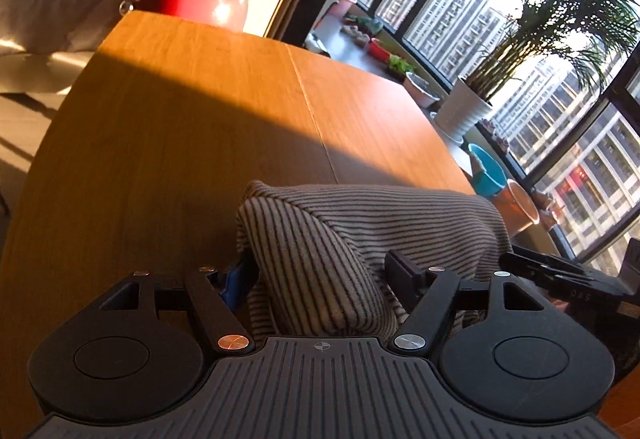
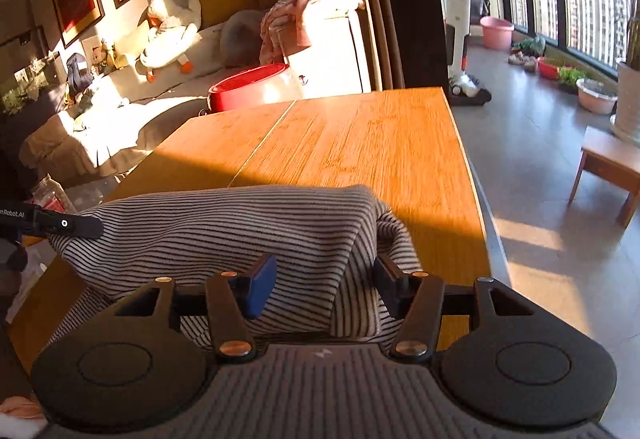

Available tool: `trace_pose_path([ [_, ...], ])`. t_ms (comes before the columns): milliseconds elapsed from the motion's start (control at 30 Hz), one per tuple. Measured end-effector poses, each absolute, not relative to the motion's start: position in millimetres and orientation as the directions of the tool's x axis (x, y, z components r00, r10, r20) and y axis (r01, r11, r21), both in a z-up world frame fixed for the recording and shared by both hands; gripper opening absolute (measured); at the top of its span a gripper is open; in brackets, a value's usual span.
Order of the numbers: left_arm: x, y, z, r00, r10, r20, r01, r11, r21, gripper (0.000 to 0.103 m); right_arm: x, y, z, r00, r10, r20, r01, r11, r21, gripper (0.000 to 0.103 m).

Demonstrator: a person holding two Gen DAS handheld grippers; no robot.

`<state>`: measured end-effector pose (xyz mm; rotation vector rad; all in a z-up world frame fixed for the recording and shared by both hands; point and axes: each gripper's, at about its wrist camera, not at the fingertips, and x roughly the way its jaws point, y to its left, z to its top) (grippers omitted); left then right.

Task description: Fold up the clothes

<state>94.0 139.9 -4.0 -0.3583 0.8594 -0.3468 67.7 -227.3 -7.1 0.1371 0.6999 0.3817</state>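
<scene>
Sunlight lay across the wooden table, and the striped garment sat bunched at its near edge, directly ahead of both sets of tongs. The left gripper stood with its jaws apart, a raised fold of the striped cloth lying between them; whether the pads pressed on it could not be told, though a gap showed at the right-hand pad. The right gripper also stood parted, the cloth passing between its fingers with neither pad visibly pinching it. Far beyond the tongs, past the table's far edge, stood a red basin; its contents could not be made out. To the right of the tongs, along the window, a white pot held a palm plant, a pink tub sat on the floor, and a pale bowl stood near small green plants. A blue bowl lay beside the table's right edge, tilted.
</scene>
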Motion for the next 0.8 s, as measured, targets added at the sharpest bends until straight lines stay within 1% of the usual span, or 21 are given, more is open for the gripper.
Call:
trace_pose_path([
  [33, 97.8, 138.2, -7.8, 0.591, -0.443, -0.674, 0.145, 0.880, -0.452, 0.077, 71.1, -226.1, -12.1, 0.681, 0.405, -0.610, -0.291, 0.914, 0.282, 0.057],
  [67, 101.2, 137.3, -9.9, 0.590, -0.444, -0.675, 0.141, 0.879, -0.455, 0.078, 72.1, -222.1, -14.3, 0.681, 0.403, -0.611, -0.296, 0.915, 0.273, 0.059],
  [167, 110.9, 133.7, -13.8, 0.595, -0.440, -0.673, 0.142, 0.881, -0.451, 0.077, 75.8, -211.1, -19.4, 0.684, 0.396, -0.612, -0.312, 0.918, 0.245, 0.058],
  [233, 118.5, 130.9, -14.7, 0.608, -0.431, -0.667, 0.152, 0.887, -0.435, 0.069, 82.0, -207.8, -20.4, 0.691, 0.388, -0.610, -0.307, 0.921, 0.239, 0.054],
  [300, 131.6, 127.6, -18.1, 0.627, -0.415, -0.660, 0.152, 0.895, -0.418, 0.065, 93.5, -202.5, -22.7, 0.705, 0.372, -0.604, -0.305, 0.928, 0.215, 0.050],
  [400, 153.3, 126.5, -19.4, 0.662, -0.383, -0.644, 0.140, 0.908, -0.396, 0.063, 115.7, -194.1, -25.7, 0.727, 0.349, -0.592, -0.305, 0.936, 0.176, 0.050],
  [500, 174.5, 126.9, -20.4, 0.692, -0.359, -0.627, 0.116, 0.912, -0.394, 0.062, 143.8, -188.5, -30.1, 0.752, 0.328, -0.572, -0.302, 0.942, 0.144, 0.050],
  [633, 184.4, 130.6, -21.8, 0.714, -0.342, -0.611, 0.094, 0.912, -0.400, 0.062, 175.7, -190.6, -31.5, 0.766, 0.308, -0.565, -0.265, 0.951, 0.160, 0.050],
  [700, 178.9, 132.8, -17.6, 0.713, -0.343, -0.612, 0.095, 0.911, -0.401, 0.062, 179.2, -194.0, -30.6, 0.760, 0.306, -0.573, -0.246, 0.952, 0.181, 0.051],
  [800, 172.8, 137.9, -10.8, 0.714, -0.343, -0.611, 0.094, 0.911, -0.401, 0.061, 164.7, -194.3, -27.5, 0.770, 0.292, -0.567, -0.265, 0.955, 0.132, 0.051],
])
